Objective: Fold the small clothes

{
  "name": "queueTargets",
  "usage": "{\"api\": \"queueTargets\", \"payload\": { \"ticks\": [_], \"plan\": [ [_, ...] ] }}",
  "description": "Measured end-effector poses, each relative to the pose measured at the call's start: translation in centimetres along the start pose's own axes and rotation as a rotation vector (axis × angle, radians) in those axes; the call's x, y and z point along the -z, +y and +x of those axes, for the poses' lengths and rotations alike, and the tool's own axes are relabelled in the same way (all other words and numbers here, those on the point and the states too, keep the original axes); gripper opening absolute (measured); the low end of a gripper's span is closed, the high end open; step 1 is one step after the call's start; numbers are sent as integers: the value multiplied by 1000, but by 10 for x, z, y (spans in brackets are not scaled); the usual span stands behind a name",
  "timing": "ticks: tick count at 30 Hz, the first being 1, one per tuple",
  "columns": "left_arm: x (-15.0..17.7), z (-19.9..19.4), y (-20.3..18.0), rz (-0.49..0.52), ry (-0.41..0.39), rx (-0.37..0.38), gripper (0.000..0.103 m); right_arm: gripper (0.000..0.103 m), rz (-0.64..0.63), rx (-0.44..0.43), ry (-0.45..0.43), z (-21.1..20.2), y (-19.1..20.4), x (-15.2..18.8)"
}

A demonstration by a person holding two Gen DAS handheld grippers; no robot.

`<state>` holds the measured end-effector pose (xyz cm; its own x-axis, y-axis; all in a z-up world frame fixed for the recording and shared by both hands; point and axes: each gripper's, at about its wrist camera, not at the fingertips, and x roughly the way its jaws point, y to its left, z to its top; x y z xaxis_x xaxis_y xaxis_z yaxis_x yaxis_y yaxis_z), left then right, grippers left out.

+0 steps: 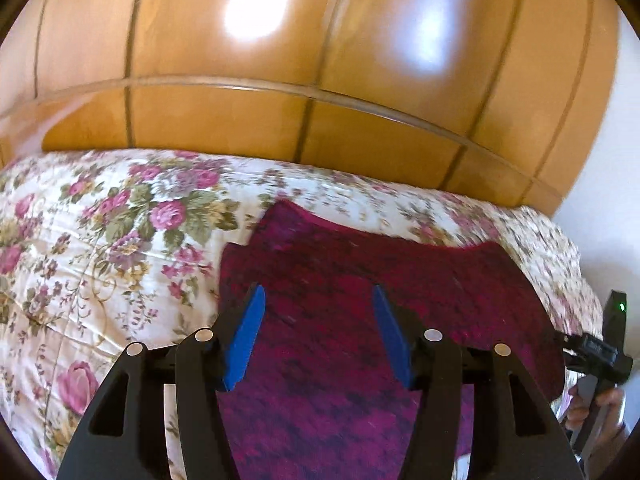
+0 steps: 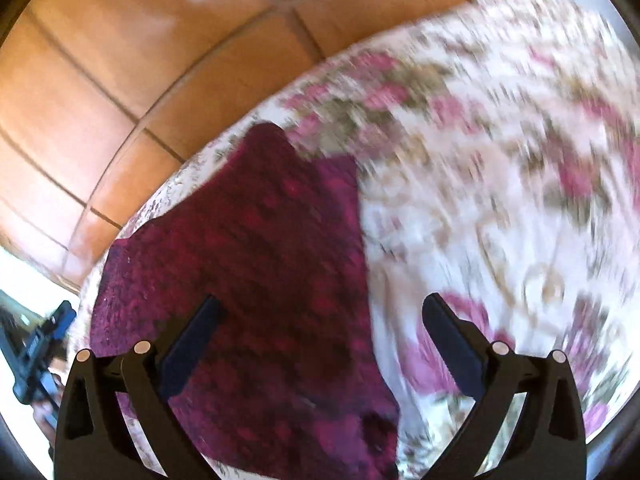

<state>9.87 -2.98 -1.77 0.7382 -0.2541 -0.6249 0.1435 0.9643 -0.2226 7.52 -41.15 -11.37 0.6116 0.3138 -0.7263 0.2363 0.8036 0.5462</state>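
Observation:
A mottled magenta and dark red knit garment (image 1: 360, 272) lies spread flat on a floral bedspread (image 1: 100, 240). My left gripper (image 1: 318, 292) hovers above the garment's near part, its blue pads open and nothing between them. In the right wrist view the same garment (image 2: 260, 240) fills the left half. My right gripper (image 2: 320, 300) stands wide open over its right edge, one finger above the cloth and the other above the bedspread (image 2: 500, 200). Each gripper shows at the edge of the other's view: the right gripper (image 1: 600, 352) and the left gripper (image 2: 40, 348).
A glossy orange-brown panelled surface (image 1: 280, 60) rises beyond the bed's far edge. A white wall (image 1: 612, 200) stands at the right. A hand (image 1: 592, 408) holds the right gripper at the bed's corner. The bedspread stretches out to the left of the garment.

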Motion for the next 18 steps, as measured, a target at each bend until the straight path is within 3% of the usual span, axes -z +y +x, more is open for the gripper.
{"api": "queueTargets", "payload": {
  "ticks": [6,18],
  "plan": [
    [18,-4,-38,111,13,41,55,101,46,-144,29,-2,-17,17],
    [40,26,-69,181,117,91,55,101,-17,-219,93,1,-13,23]
  ]
}}
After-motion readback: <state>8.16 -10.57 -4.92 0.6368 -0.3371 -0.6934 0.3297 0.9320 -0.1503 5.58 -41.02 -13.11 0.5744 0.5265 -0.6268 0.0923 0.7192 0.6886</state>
